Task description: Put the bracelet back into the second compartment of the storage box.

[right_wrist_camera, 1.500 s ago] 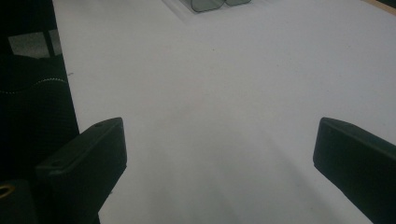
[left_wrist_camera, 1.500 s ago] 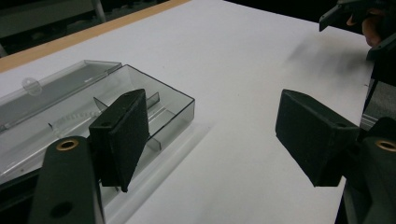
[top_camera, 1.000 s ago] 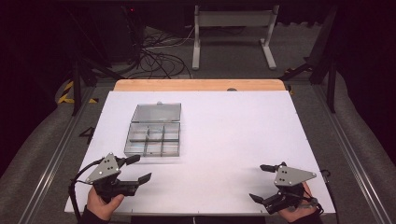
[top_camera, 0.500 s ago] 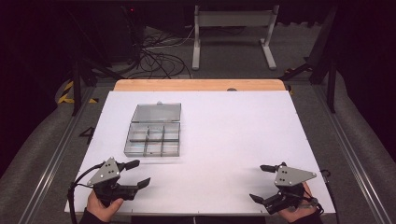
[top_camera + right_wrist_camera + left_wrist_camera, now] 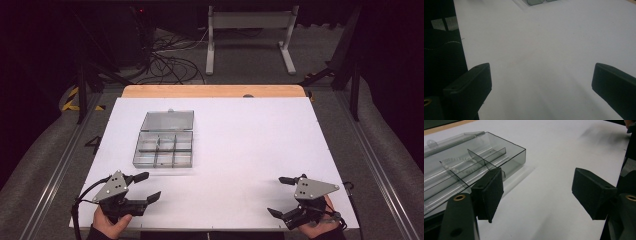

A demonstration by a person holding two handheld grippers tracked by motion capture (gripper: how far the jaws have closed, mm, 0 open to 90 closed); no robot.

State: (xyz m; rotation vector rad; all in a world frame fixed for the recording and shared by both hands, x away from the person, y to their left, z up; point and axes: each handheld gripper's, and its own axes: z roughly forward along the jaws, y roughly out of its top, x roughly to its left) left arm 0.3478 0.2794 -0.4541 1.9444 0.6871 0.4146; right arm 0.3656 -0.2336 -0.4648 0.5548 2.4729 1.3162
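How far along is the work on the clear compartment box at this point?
Done: the compartment box lies with its lid open on the white table. In hand: nothing; the left gripper and right gripper are both open and empty, near the table's front edge. Left: reaching and handling the box itself.

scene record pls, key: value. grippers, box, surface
surface: white table top, wooden strip along its far edge
box: clear compartment box, left of centre, lid open and lying flat behind it
box contents: something small and pale in one compartment, too unclear to name
left gripper: jaws apart, holding nothing, near the front left edge, just in front of the box
right gripper: jaws apart, holding nothing, near the front right edge, far from the box
contact: neither gripper touches the box
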